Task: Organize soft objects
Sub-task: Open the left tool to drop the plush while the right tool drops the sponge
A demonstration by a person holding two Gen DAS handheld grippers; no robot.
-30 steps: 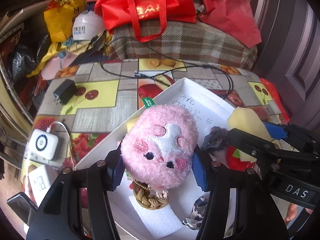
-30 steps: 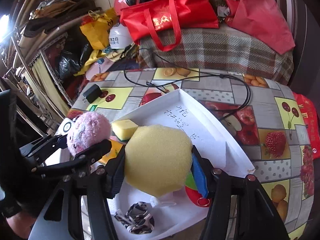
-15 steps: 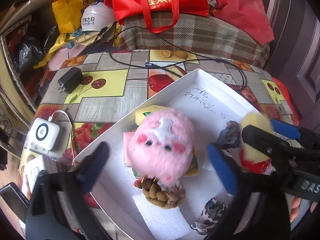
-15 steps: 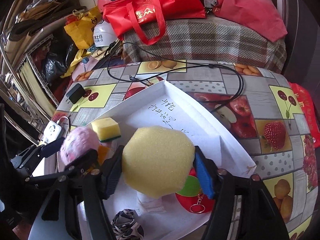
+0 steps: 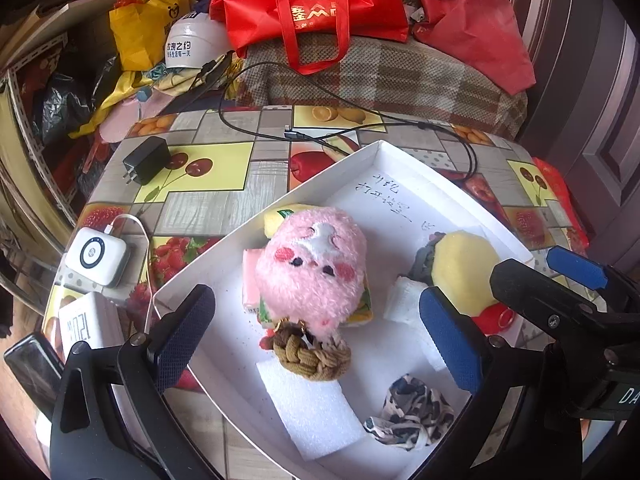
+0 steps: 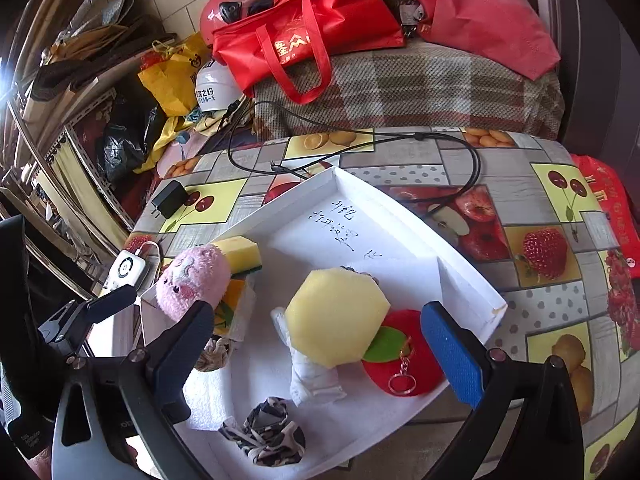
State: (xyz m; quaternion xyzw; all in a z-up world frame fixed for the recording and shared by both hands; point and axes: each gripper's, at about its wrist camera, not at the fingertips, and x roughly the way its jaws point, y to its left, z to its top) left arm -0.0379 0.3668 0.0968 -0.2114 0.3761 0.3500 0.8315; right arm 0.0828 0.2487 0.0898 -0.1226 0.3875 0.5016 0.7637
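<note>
A pink plush toy [image 5: 314, 266] lies in the white box [image 5: 360, 160] on a stack of sponges, with a braided brown ring [image 5: 312, 354] below it. My left gripper [image 5: 316, 336] is open just above it. The plush also shows in the right wrist view [image 6: 192, 280]. A yellow sponge [image 6: 336, 316] lies in the box [image 6: 468, 280] on a red apple plush [image 6: 404, 354]. My right gripper [image 6: 316, 344] is open around it without touching. The sponge shows in the left wrist view [image 5: 466, 268].
A camouflage scrunchie [image 6: 264, 432], a white foam block [image 5: 312, 412] and a yellow-green sponge [image 6: 240, 252] lie in the box. A black charger [image 5: 146, 160], a cable [image 5: 360, 128] and white devices [image 5: 98, 256] lie on the fruit-patterned table. Red bags [image 5: 312, 4] sit behind.
Both grippers have opened. The pink plush and the yellow sponge were let go and now lie in the box. Both grippers have drawn back a little.
</note>
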